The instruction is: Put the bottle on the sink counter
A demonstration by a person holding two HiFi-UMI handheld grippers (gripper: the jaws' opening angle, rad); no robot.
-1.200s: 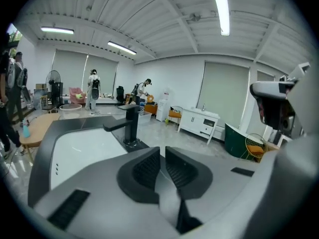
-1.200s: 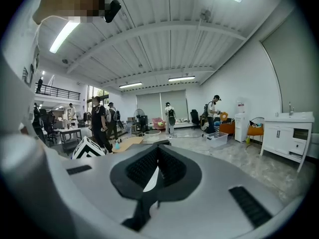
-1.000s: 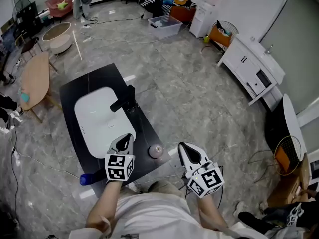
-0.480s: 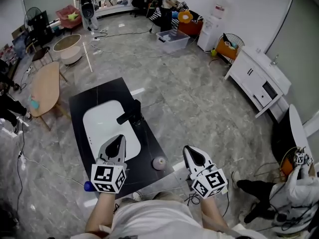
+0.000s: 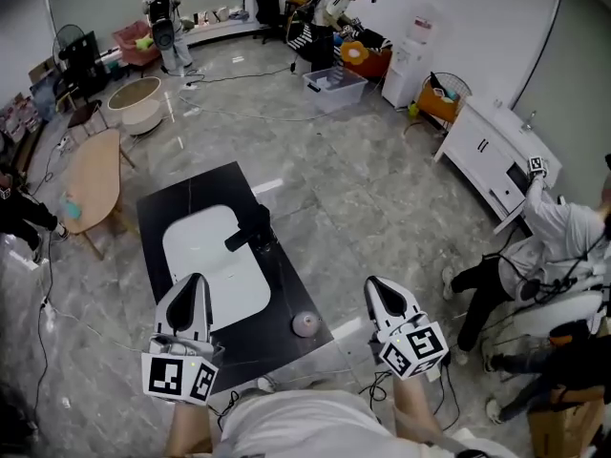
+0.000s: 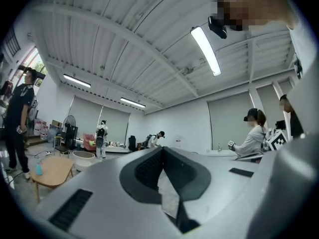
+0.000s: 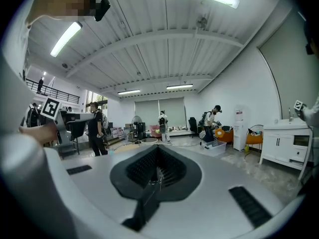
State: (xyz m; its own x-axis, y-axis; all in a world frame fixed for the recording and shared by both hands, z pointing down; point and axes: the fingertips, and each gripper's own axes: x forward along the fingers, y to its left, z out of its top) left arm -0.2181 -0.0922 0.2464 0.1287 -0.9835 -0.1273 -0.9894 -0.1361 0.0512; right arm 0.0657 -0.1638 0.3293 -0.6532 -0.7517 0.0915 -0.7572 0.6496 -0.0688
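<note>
Left gripper [image 5: 194, 282]: fingers closed together, nothing held. Right gripper [image 5: 377, 286]: fingers closed together, nothing held or touched.

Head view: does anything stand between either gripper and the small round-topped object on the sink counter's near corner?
Nothing visible does. The round-topped object, probably the bottle, stands on the sink counter's corner; only bare counter lies toward the left gripper, open floor toward the right gripper. Both are shut, empty.
</note>
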